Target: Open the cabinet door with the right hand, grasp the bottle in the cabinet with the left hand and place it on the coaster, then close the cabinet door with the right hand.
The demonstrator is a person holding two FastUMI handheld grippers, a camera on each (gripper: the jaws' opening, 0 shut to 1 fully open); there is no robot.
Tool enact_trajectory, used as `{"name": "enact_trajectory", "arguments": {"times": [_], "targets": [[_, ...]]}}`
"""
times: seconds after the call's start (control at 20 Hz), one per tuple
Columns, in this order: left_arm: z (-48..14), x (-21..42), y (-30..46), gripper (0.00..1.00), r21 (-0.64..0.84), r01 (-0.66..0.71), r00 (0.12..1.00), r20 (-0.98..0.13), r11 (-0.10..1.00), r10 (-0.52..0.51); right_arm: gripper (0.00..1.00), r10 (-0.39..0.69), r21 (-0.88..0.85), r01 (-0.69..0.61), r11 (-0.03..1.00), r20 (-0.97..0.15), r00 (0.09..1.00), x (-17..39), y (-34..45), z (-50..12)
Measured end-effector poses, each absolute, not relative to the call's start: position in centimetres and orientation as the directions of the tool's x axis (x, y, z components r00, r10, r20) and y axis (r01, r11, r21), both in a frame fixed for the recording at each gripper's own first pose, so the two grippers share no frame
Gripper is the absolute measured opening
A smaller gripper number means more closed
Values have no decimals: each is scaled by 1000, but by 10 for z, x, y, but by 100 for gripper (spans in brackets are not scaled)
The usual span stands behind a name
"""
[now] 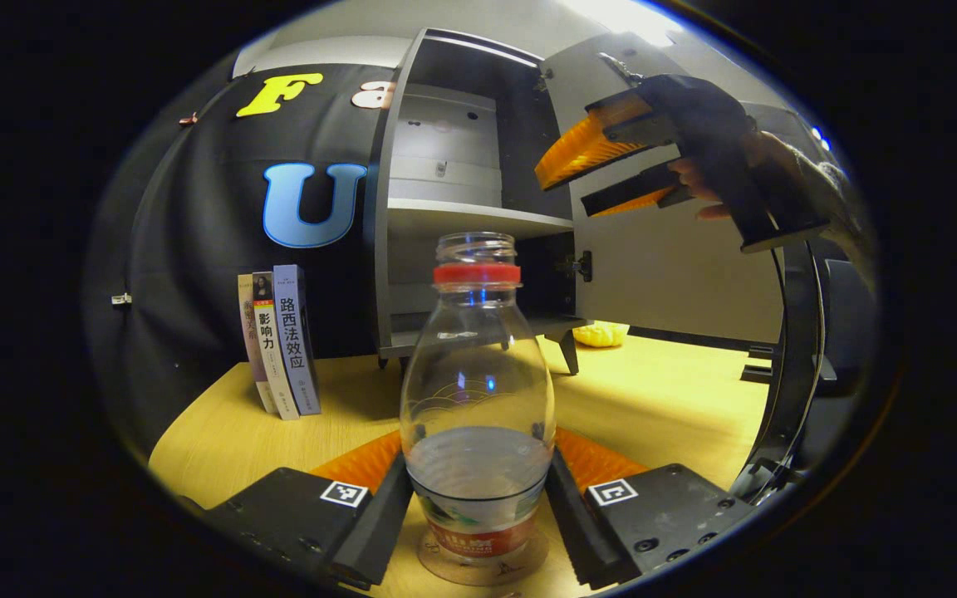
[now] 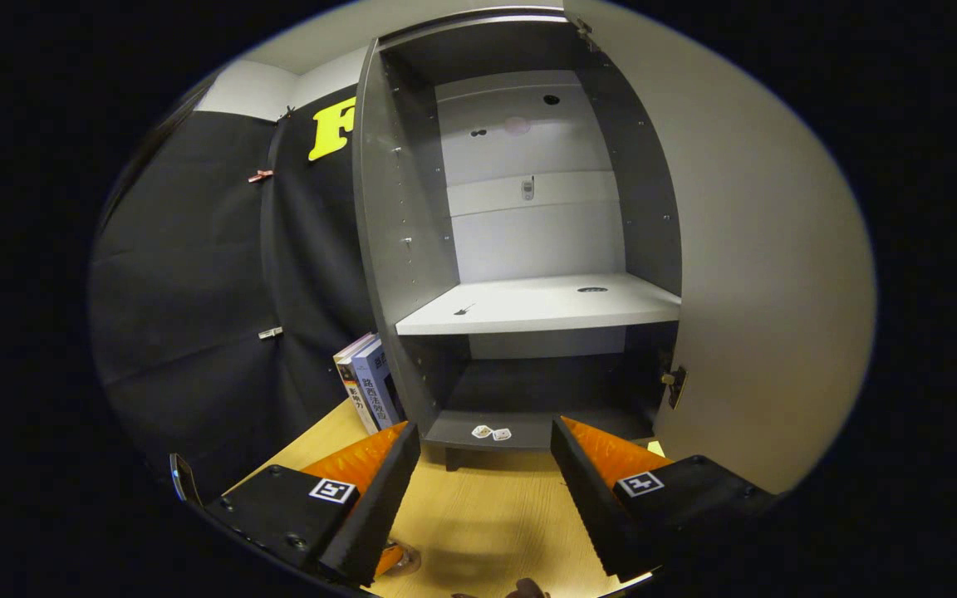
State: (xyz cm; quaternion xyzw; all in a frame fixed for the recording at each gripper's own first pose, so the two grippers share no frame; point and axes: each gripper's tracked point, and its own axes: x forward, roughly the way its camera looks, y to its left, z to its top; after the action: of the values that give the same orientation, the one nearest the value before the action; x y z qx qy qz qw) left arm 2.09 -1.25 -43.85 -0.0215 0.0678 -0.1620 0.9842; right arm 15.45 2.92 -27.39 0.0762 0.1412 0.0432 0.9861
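A clear plastic bottle (image 1: 477, 390) with a red neck ring, no cap and a little water stands upright on a round coaster (image 1: 524, 563) on the wooden table. My left gripper (image 1: 478, 490) is shut on the bottle, one finger touching each side low down. The grey cabinet (image 1: 445, 216) stands behind it with its door (image 1: 678, 282) swung open to the right. My right gripper (image 1: 603, 170), held by a hand, hangs open in the air beside the door's upper part. In the right gripper view that gripper (image 2: 485, 473) faces the cabinet's bare shelf (image 2: 541, 307) and the open door (image 2: 761, 249).
Three books (image 1: 279, 340) lean against the cloth wall left of the cabinet. A yellow object (image 1: 601, 333) lies on the table under the door. A black curved stand (image 1: 794, 374) rises at the right. Two small tags (image 2: 491, 433) lie on the cabinet's bottom shelf.
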Motion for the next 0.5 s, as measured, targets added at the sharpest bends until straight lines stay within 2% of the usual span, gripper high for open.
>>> {"name": "enact_trajectory", "arguments": {"times": [0.2, 0.5], "targets": [[-446, 18, -9, 83, -92, 290, 941, -154, 953, -301, 98, 114, 164, -70, 984, -275, 955, 152, 30, -273], [-427, 21, -16, 95, -143, 300, 937, -140, 943, -320, 99, 104, 160, -62, 985, -270, 957, 148, 27, -266]]}}
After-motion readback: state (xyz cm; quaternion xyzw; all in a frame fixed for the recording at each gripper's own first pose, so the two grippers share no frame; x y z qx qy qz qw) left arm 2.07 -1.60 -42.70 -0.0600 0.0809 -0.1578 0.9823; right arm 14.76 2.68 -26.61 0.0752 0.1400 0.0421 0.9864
